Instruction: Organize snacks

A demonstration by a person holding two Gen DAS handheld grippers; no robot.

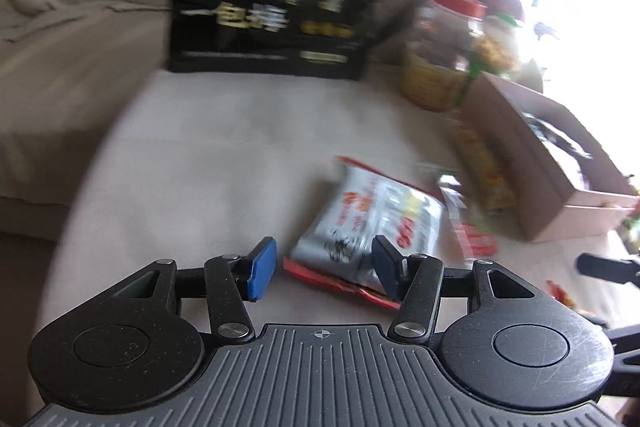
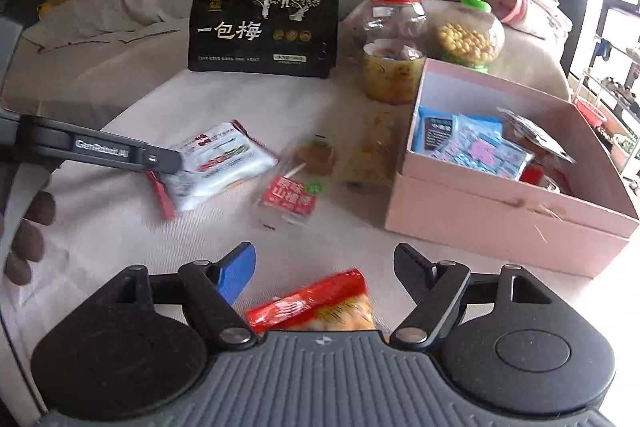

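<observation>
My left gripper (image 1: 324, 271) is open just above a silver and red snack packet (image 1: 368, 223) on the pale table; from the right wrist view the same gripper (image 2: 176, 159) reaches over that packet (image 2: 218, 167). My right gripper (image 2: 324, 271) is open and empty, with a red and orange snack bag (image 2: 316, 303) lying below it between the fingers. A pink cardboard box (image 2: 500, 211) on the right holds several packets. A small red-labelled clear packet (image 2: 290, 197) and a yellowish packet (image 2: 372, 155) lie beside the box.
A large black pouch (image 2: 266, 23) stands at the table's far edge. A red-lidded jar (image 2: 394, 43) and a green-lidded jar (image 2: 468, 35) stand behind the box. A grey sofa (image 2: 100, 27) with soft toys lies beyond. The view from the left wrist is blurred.
</observation>
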